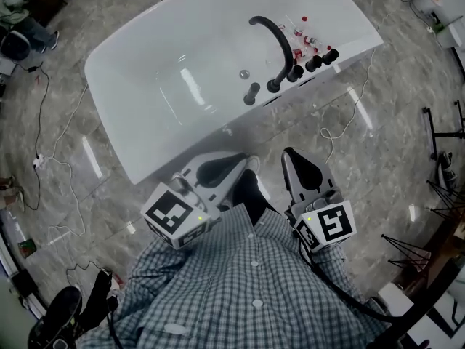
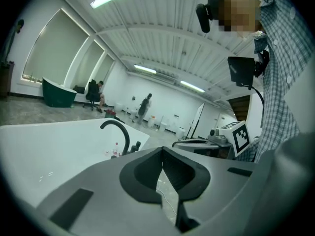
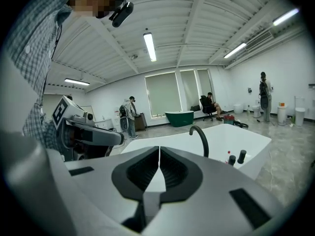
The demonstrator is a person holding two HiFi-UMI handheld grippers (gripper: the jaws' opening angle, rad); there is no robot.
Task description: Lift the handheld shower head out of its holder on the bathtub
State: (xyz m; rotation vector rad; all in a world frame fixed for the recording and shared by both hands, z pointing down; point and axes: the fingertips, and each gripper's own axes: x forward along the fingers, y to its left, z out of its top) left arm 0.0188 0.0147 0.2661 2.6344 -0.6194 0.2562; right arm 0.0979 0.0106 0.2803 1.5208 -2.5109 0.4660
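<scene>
- One white bathtub (image 1: 138,86) stood on the marbled floor (image 1: 378,144), ahead of both grippers and well apart from them.
- One handheld shower head (image 1: 251,93) sat upright in its holder on the tub's near rim, at the left end of the black fittings.
- One arched black spout (image 1: 272,38) rose just beside it, with three black knobs (image 1: 313,64) in a row to its right.
- Several red-capped bottles (image 1: 298,51) lay behind the knobs, too small to count.
- Two grippers were close to the checked shirt (image 1: 240,282). The left gripper (image 1: 245,160) and the right gripper (image 1: 290,153) each had jaws together on nothing.
</scene>
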